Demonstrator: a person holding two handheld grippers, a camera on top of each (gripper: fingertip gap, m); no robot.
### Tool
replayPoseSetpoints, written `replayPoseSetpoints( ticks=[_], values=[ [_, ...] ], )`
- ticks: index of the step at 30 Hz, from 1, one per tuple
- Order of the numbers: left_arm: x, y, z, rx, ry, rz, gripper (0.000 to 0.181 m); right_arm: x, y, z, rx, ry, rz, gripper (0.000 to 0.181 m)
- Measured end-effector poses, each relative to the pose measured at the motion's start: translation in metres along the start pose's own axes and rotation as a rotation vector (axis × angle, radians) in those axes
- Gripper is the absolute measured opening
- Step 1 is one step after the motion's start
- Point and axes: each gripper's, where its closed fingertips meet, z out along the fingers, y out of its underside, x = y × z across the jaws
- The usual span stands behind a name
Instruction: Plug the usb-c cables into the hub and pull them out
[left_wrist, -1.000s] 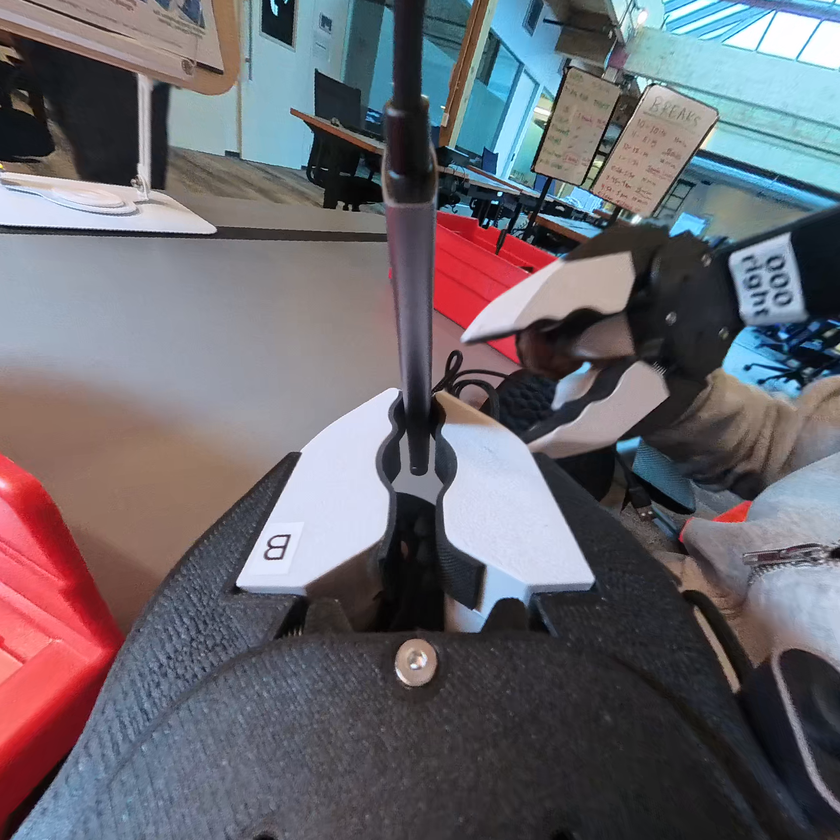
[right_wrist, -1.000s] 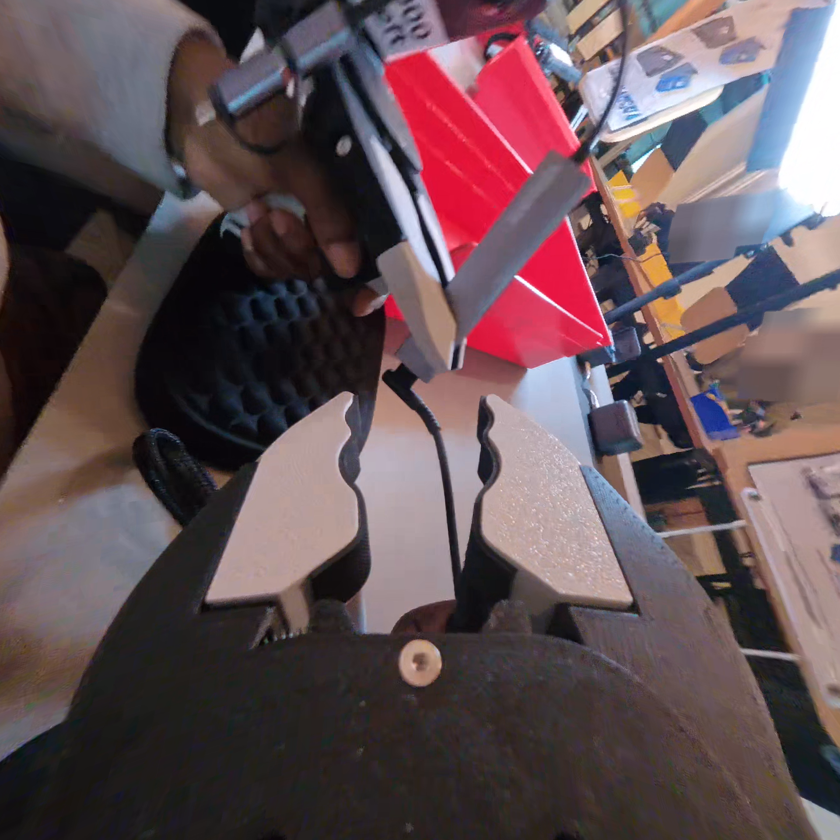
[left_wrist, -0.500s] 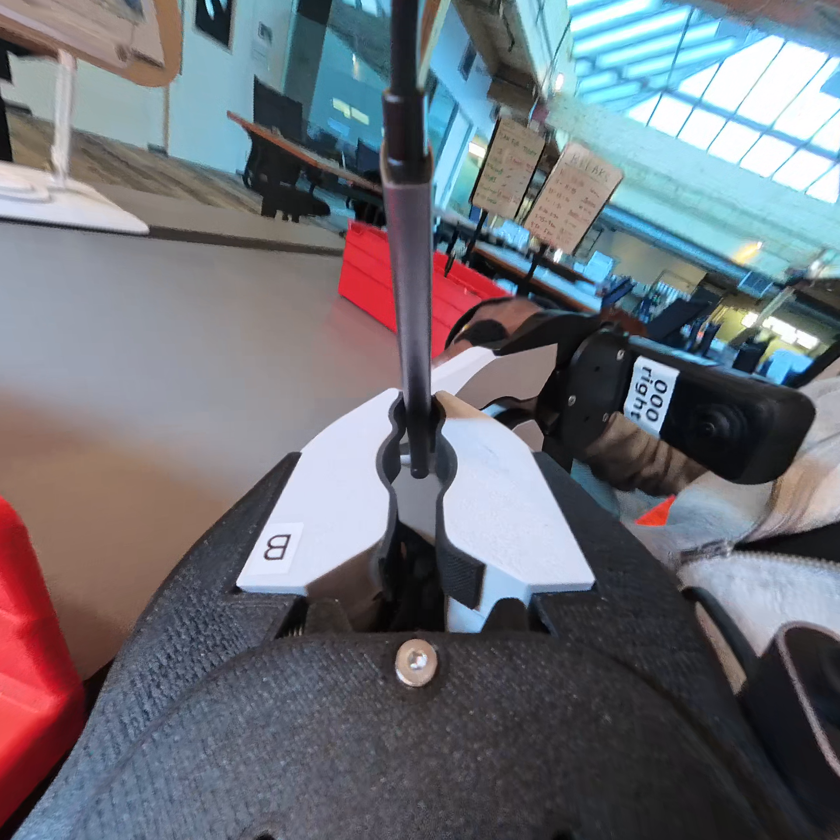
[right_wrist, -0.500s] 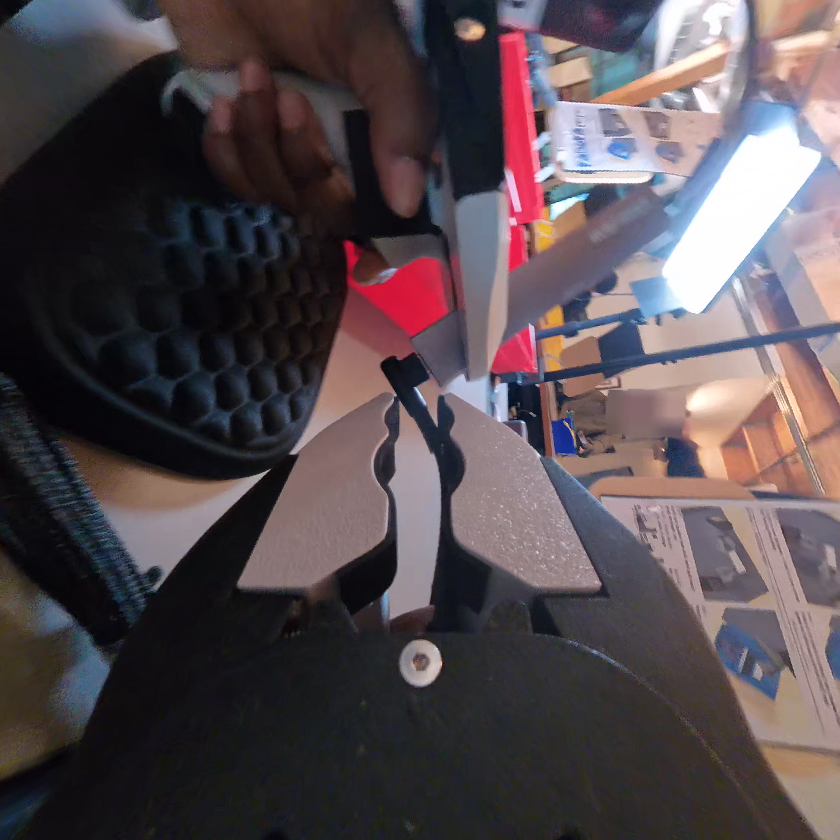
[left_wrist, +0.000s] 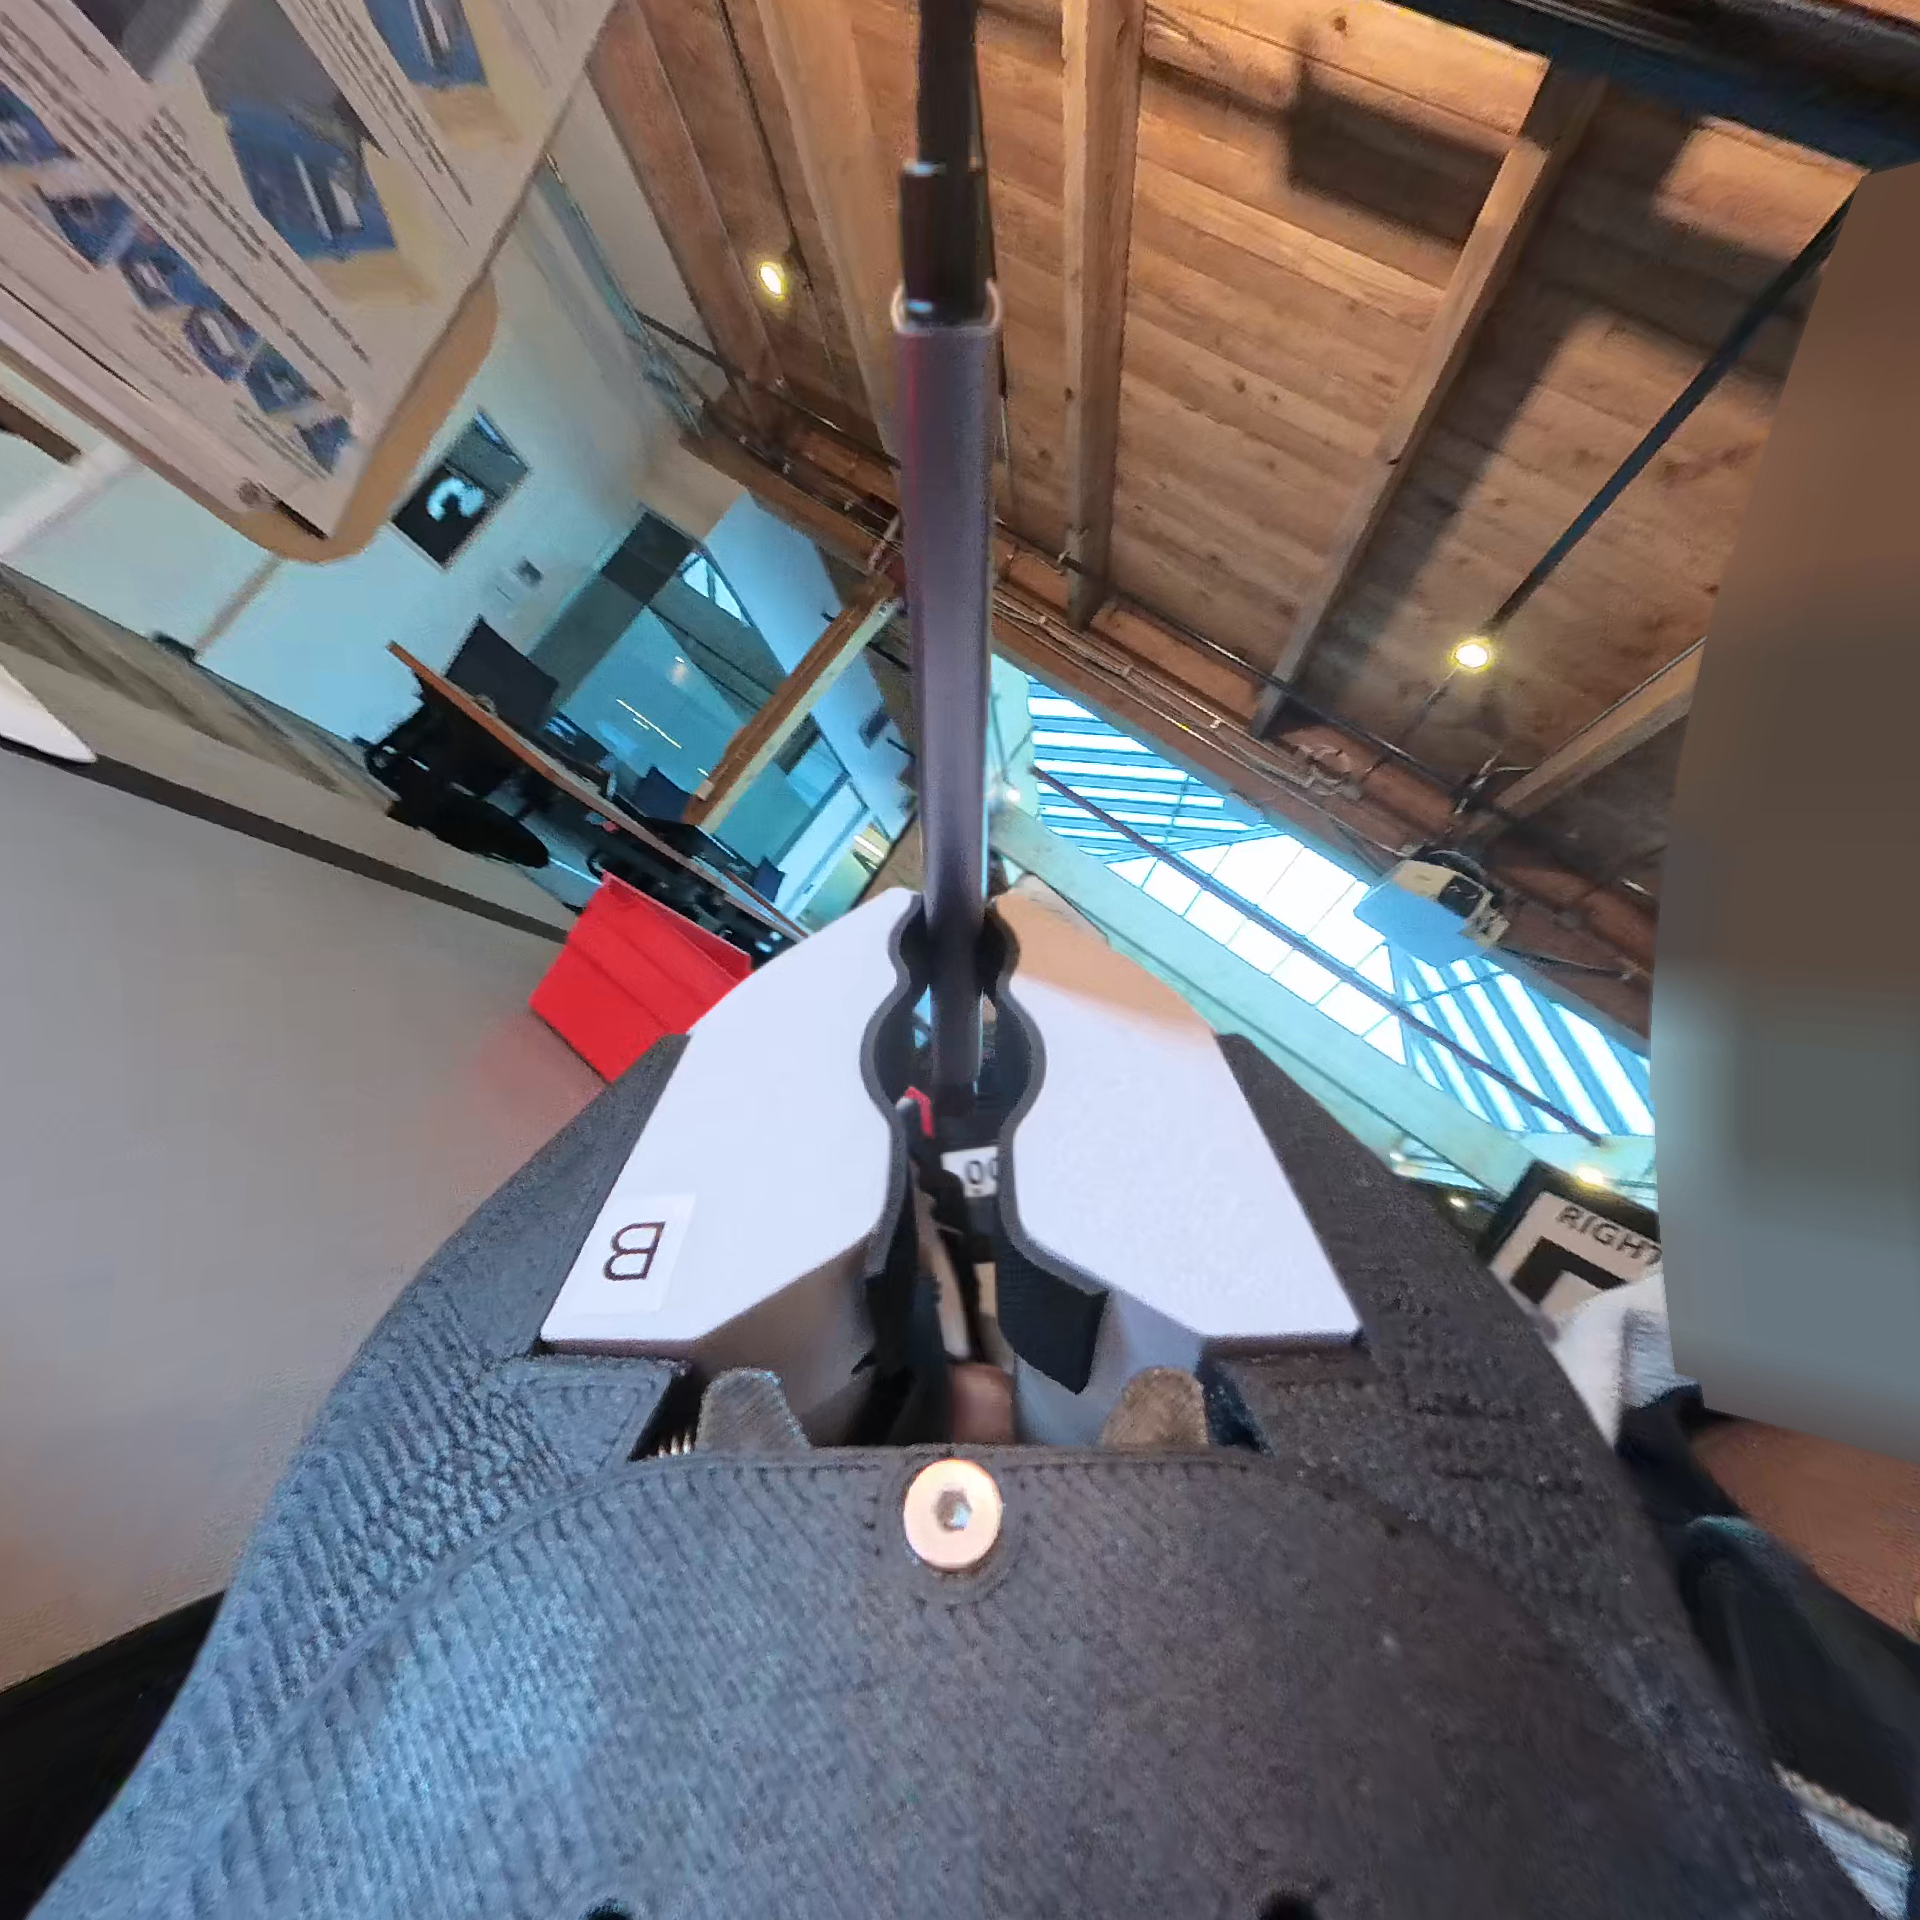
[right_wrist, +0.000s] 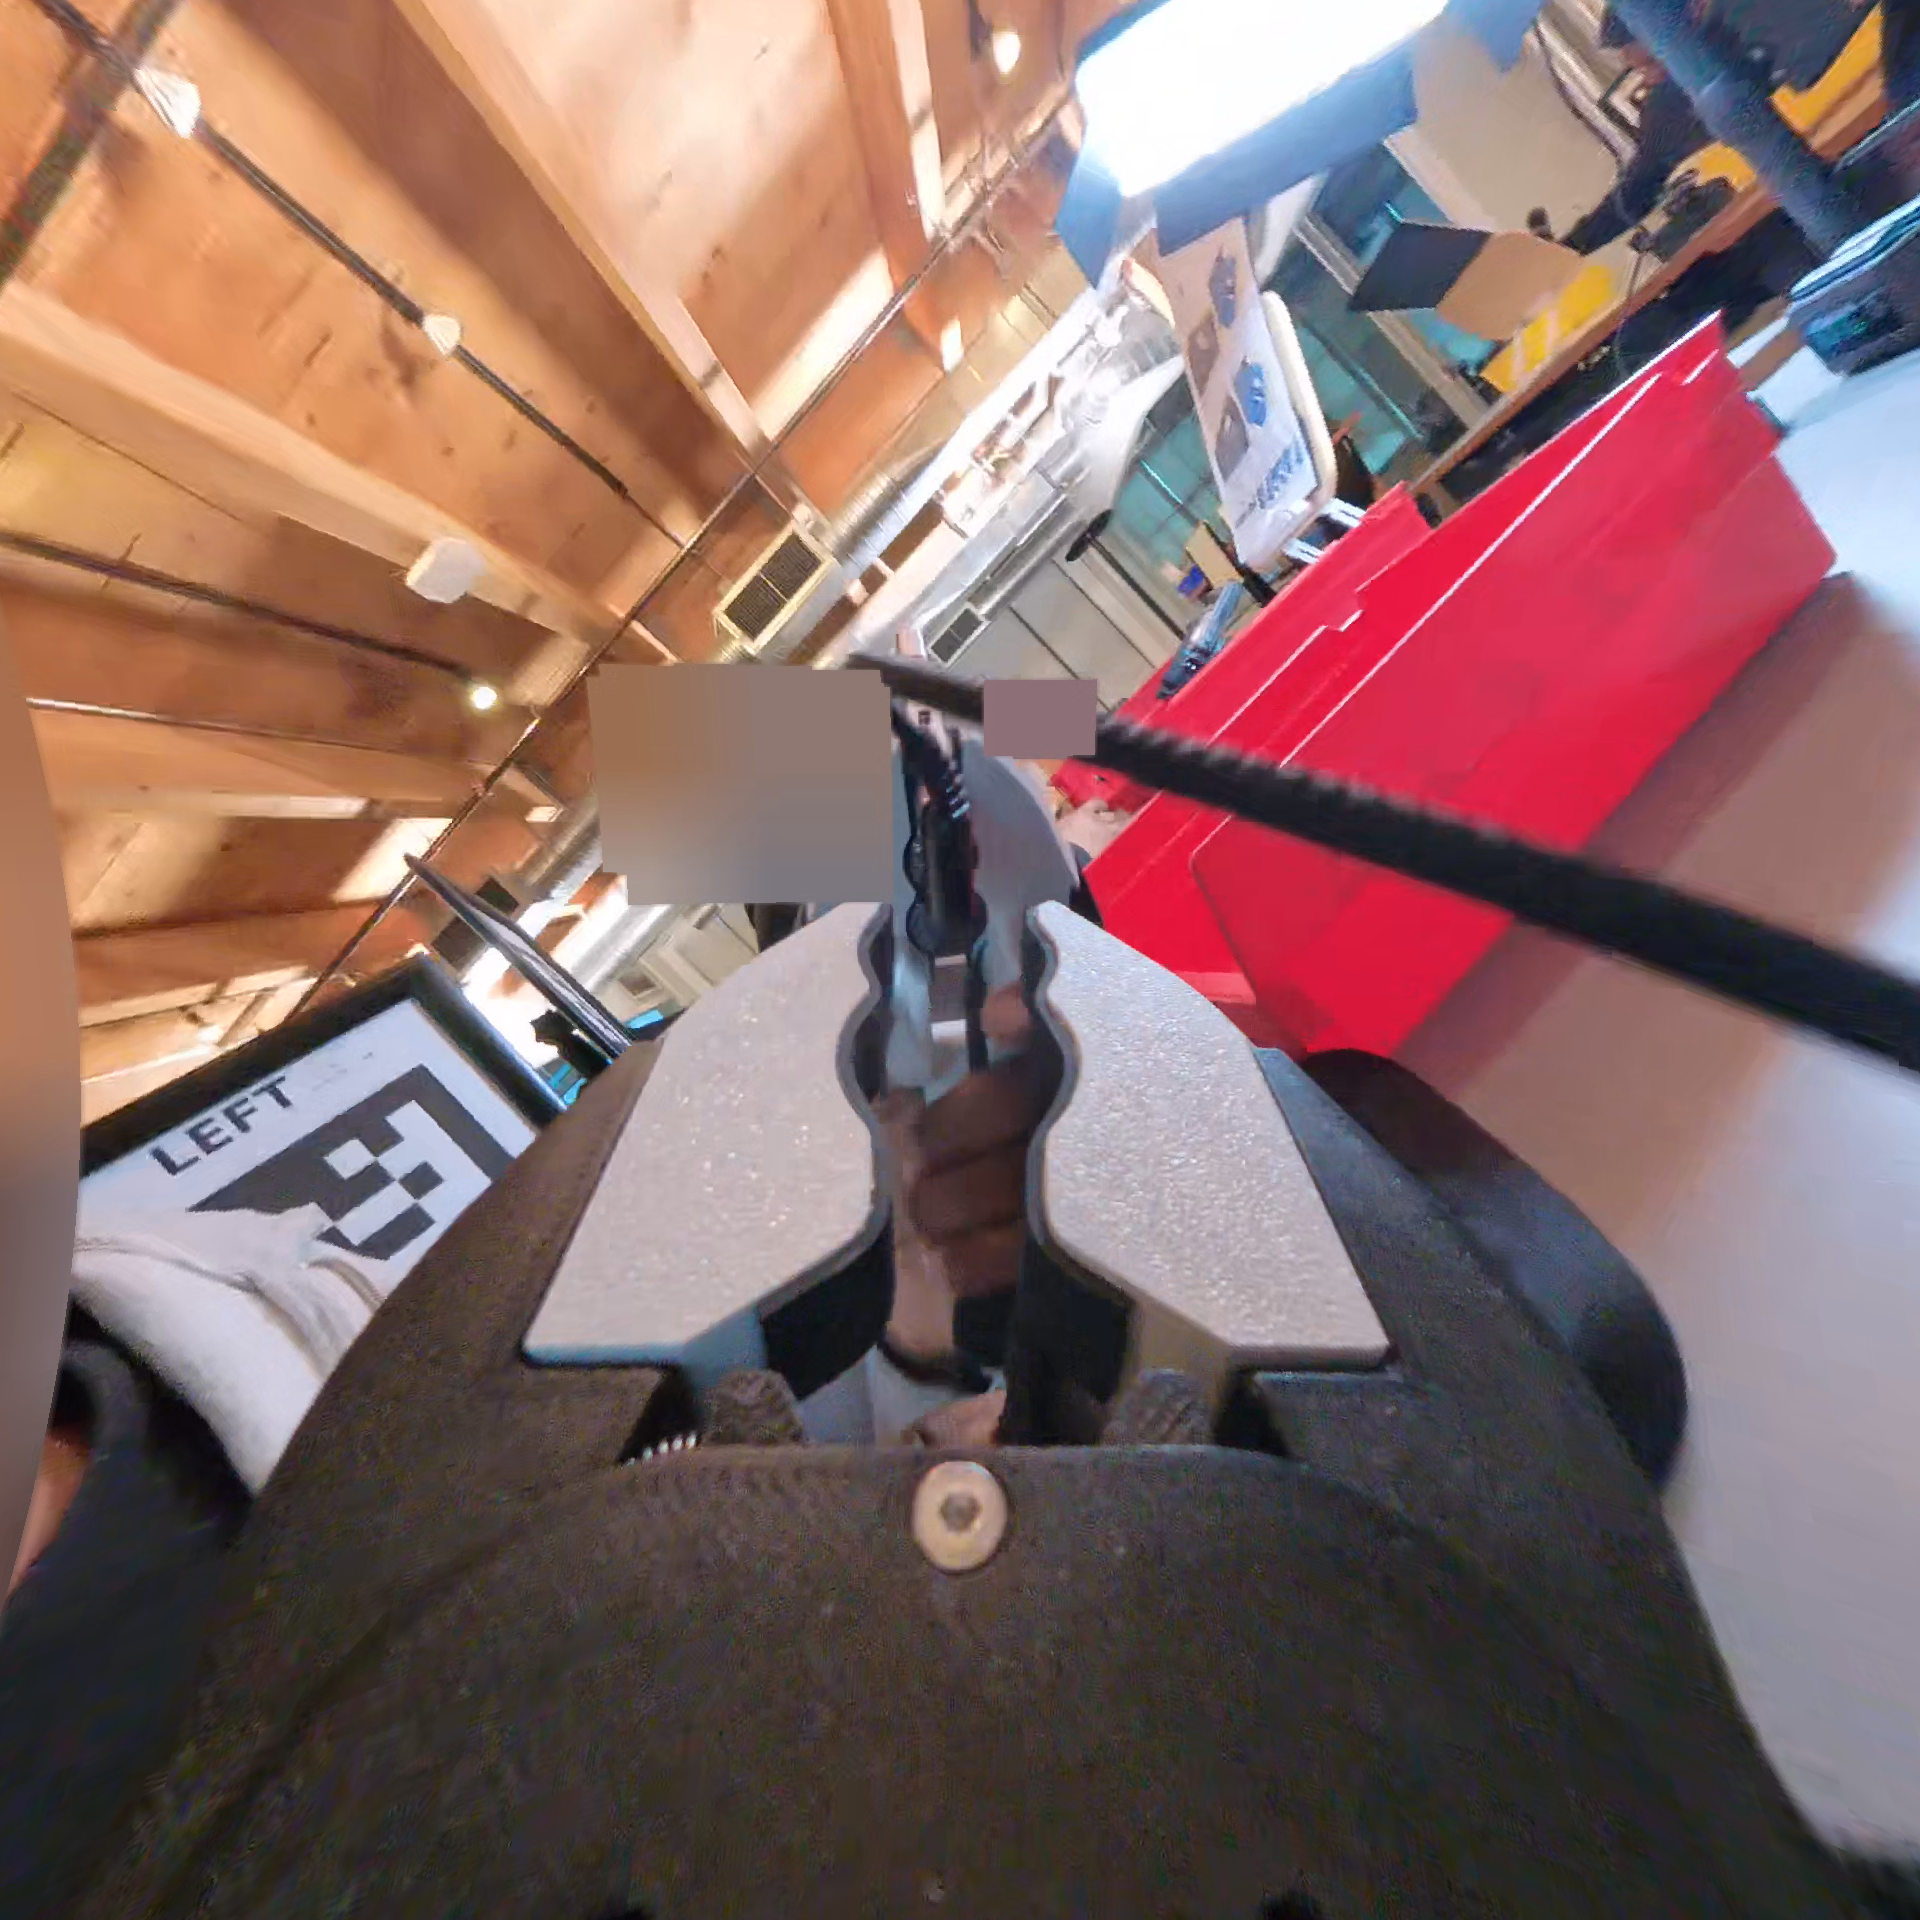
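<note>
My left gripper (left_wrist: 951, 935) is shut on the slim grey hub (left_wrist: 940, 571), which stands edge-on out of the fingertips toward the ceiling. The hub's black cable (left_wrist: 940, 104) leaves its far end. My right gripper (right_wrist: 954, 925) has its jaws a narrow gap apart. A thin black usb-c cable (right_wrist: 975, 997) runs through that gap next to the right finger, not clamped. Beyond the tips I see the left gripper (right_wrist: 935, 821) edge-on and a hand (right_wrist: 966, 1164). A thick braided black cable (right_wrist: 1455, 862) crosses to the right. The plug and the ports are hidden.
A red bin (right_wrist: 1455, 727) stands on the grey table (right_wrist: 1766, 1143); it also shows in the left wrist view (left_wrist: 634, 977) beyond the table (left_wrist: 208, 1039). Black-and-white marker cards (right_wrist: 312, 1153) (left_wrist: 1569, 1247) sit on the person's sleeves. Wooden ceiling beams fill the upper parts. The grippers are tip to tip, or close to it.
Both grippers have tilted up toward the ceiling. The right gripper has left the side of the left wrist view and now lies behind the left fingers. Its jaws narrowed from wide open.
</note>
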Motion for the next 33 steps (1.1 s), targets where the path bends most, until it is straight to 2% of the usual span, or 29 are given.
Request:
replayPoseSetpoints(
  ticks=[2,4,16,25,26,27,28,29,30,31,33],
  values=[
    [0.002,0.008,0.003,-0.022,0.015,-0.031,0.010,0.000,0.002,0.006,-0.009,-0.018,-0.039,0.022],
    [0.002,0.012,0.005,-0.035,0.026,-0.037,0.010,-0.003,0.000,0.008,0.006,-0.029,-0.083,0.008],
    [0.011,0.010,0.000,-0.076,0.055,-0.054,0.009,-0.011,0.004,0.009,-0.031,-0.050,-0.145,0.008],
    [0.019,0.005,-0.004,-0.139,-0.012,0.056,0.011,-0.016,0.006,0.006,-0.056,-0.049,-0.172,0.008],
    [0.022,-0.039,-0.015,0.098,-0.018,0.045,0.009,-0.008,0.001,-0.005,-0.030,-0.014,-0.191,0.008],
    [0.024,-0.090,-0.041,0.271,-0.013,0.031,0.009,0.005,-0.008,-0.019,0.011,0.034,-0.178,0.007],
    [0.025,-0.121,-0.062,0.315,-0.092,0.176,0.008,0.015,-0.017,-0.030,0.036,0.053,-0.129,0.007],
    [0.023,-0.118,-0.065,0.187,-0.217,0.384,0.008,0.016,-0.021,-0.032,0.009,0.035,-0.094,0.007],
    [0.028,-0.097,-0.057,0.016,-0.241,0.470,0.009,0.010,-0.024,-0.028,-0.030,0.018,-0.112,0.007],
    [0.036,-0.078,-0.048,-0.078,-0.219,0.483,0.009,0.000,-0.026,-0.022,-0.067,0.002,-0.167,0.007],
    [0.047,-0.062,-0.039,-0.129,-0.195,0.555,0.010,-0.029,-0.024,-0.007,-0.176,-0.068,-0.223,0.009]
  ],
)
